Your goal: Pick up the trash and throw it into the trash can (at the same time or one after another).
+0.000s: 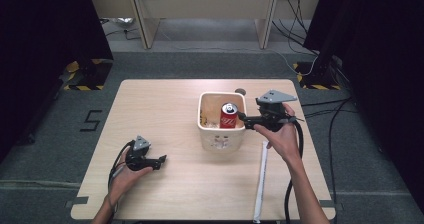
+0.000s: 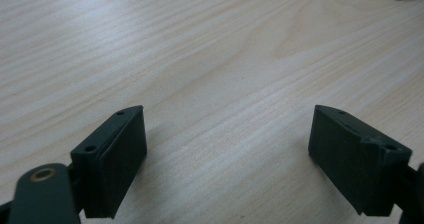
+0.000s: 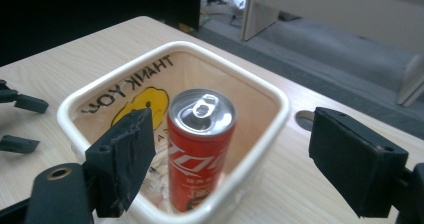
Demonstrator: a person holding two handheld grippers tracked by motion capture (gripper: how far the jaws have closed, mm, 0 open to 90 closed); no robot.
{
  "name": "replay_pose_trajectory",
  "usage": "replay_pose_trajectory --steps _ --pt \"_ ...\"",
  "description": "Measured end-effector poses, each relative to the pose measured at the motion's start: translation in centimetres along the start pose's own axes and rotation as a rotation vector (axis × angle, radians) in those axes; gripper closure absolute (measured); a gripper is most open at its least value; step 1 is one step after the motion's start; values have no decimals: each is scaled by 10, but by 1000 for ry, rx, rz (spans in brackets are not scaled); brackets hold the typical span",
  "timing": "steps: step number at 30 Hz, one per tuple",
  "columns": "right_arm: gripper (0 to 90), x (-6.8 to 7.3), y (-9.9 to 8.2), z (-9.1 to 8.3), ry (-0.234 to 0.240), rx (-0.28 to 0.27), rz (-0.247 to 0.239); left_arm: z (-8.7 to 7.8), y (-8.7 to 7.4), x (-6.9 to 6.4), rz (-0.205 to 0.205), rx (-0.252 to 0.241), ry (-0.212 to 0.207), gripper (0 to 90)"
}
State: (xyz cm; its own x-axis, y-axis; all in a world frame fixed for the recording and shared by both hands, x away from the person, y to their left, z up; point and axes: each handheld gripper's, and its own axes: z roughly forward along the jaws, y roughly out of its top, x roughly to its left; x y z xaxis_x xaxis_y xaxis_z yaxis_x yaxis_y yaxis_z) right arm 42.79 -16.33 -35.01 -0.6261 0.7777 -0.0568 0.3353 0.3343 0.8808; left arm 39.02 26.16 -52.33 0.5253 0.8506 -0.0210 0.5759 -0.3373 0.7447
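A red drink can (image 1: pixel 229 116) (image 3: pixel 200 144) stands upright inside a white square tub (image 1: pixel 220 141) (image 3: pixel 277 109) near the middle of the wooden table (image 1: pixel 165 104). My right gripper (image 1: pixel 242 118) (image 3: pixel 230 129) hovers at the tub's right rim, pointing left toward the can. Its jaws are open and the pads touch nothing. At the front left my left gripper (image 1: pixel 162 160) (image 2: pixel 227 129) rests low over bare wood, open, with nothing between its jaws. The tub's inner wall carries "THANK YOU" lettering and a yellow print.
A long white strip (image 1: pixel 261 179) lies along the table's front right, under my right forearm. A round cable hole (image 1: pixel 240 90) (image 3: pixel 305 120) sits just behind the tub. Black curtains flank the table and cables trail on the floor at right.
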Motion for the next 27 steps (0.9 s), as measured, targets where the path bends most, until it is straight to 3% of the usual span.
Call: replay_pose_trajectory --steps 5,11,13,17,27 --pt "229 -2 -12 -18 -50 7 15 0 0 0 2 2 0 149" --pt "276 -6 -49 -40 -98 39 54 0 0 0 1 0 0 148" --pt "280 -5 -52 -42 -100 46 60 0 0 0 2 0 0 148" --pt "324 5 -82 -47 -72 111 47 0 0 0 4 3 -2 148" --pt "365 17 -118 -55 -79 137 88 0 0 0 3 3 -2 148"
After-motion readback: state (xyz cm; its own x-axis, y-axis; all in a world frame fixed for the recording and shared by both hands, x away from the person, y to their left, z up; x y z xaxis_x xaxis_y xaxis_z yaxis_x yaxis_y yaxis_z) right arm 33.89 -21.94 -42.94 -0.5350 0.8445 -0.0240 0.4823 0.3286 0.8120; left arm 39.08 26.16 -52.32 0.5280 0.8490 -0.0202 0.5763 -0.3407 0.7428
